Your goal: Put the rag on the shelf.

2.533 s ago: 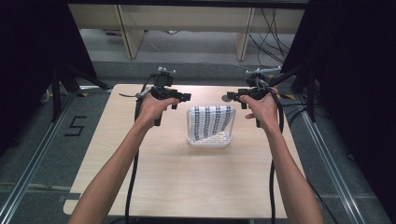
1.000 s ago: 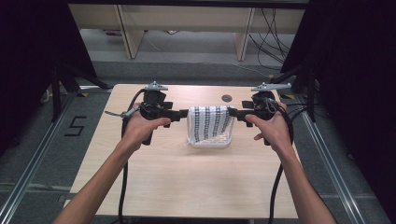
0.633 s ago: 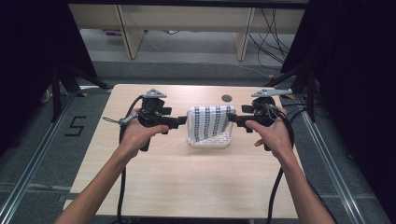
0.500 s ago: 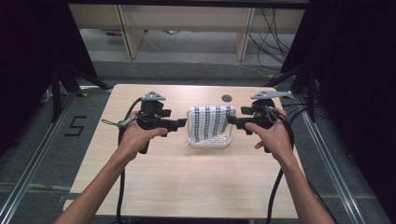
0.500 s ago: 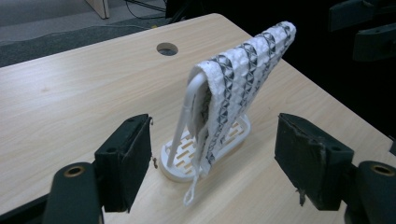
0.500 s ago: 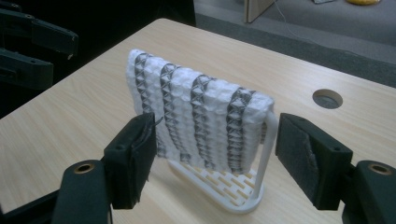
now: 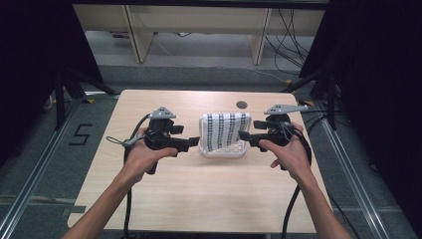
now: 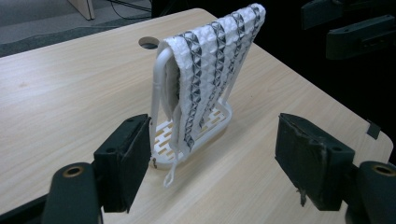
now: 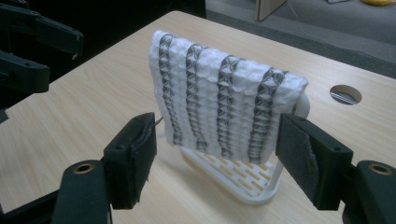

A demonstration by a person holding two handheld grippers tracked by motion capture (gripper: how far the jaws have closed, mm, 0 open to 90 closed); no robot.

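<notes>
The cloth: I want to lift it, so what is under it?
The cloth hangs over a white rack; its slotted base and one hoop show. The top bar and anything between the folds stay covered.

We count one tabletop (image 7: 209, 189), one white slotted rack (image 7: 224, 149) and one striped cloth (image 7: 225, 130) with four dark bands. We see two grippers, left gripper (image 7: 195, 142) and right gripper (image 7: 244, 136), in two hands, plus one round hole (image 7: 242, 104) in the tabletop.
</notes>
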